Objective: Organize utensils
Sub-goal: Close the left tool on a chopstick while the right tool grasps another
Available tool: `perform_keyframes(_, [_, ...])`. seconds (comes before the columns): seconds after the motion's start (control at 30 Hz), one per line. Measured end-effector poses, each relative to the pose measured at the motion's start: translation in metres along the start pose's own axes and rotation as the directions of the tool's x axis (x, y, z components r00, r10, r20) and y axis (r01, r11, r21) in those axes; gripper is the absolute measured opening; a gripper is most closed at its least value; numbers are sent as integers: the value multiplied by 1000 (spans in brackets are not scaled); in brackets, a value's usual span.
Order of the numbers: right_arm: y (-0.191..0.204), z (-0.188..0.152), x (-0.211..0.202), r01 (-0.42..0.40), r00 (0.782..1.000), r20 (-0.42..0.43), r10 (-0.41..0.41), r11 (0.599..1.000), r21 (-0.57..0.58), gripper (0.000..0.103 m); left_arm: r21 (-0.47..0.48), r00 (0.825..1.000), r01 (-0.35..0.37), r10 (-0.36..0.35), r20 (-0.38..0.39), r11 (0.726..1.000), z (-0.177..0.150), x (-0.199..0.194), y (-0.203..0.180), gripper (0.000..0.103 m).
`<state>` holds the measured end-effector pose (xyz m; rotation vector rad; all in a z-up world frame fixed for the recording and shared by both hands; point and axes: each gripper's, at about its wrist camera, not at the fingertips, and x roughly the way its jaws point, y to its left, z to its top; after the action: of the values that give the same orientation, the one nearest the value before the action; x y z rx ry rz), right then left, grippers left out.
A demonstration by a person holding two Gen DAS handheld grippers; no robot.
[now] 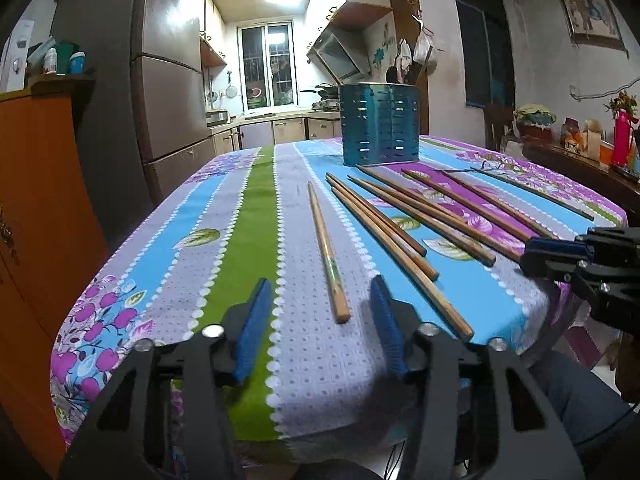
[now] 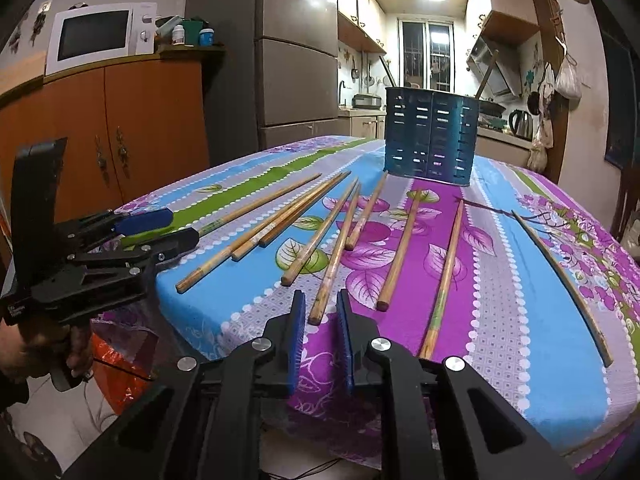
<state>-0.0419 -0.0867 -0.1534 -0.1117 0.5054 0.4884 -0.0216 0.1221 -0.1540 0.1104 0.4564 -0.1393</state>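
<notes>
Left gripper (image 1: 320,312): hovering spread, straddling one chopstick's (image 1: 328,256) near end, not pinching.
Right gripper (image 2: 320,330): nearly pressed together, framing another chopstick's (image 2: 336,256) end, contact unclear.
Holder (image 2: 430,136): standing at twelve o'clock beyond chopsticks on tablecloth (image 2: 532,300).

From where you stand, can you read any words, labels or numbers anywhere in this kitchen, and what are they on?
None can be read.
Left tool: small white print low on its body, too blurred.
Jars on the orange cabinet: labels too small.
Microwave: panel markings too small.
Framed picture: no legible writing.
Chopsticks and blue holder: no text visible.
</notes>
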Motion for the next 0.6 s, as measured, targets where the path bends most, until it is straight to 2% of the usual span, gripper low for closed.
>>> perform_keyframes(0.07, [2,-2,-2,8,1000,10,-8,1000,-5,16,1,1000,4,-4,4,1000,-2,0,-1,39])
perform_keyframes(0.1, [2,-3,-2,9,1000,14,-9,1000,-5,16,3,1000,8,-8,5,1000,-2,0,-2,33])
perform_keyframes(0.23, [2,-4,-1,12,1000,25,-12,1000,-1,15,30,1000,10,-10,18,1000,-3,1,-8,20])
perform_keyframes(0.53, [4,-8,-2,16,999,52,-16,1000,-5,15,13,999,-4,3,53,1000,-8,-1,-11,19])
perform_keyframes(0.6, [4,-9,-3,16,998,61,-16,1000,-2,9,6,998,-7,7,57,1000,-8,-1,-11,18])
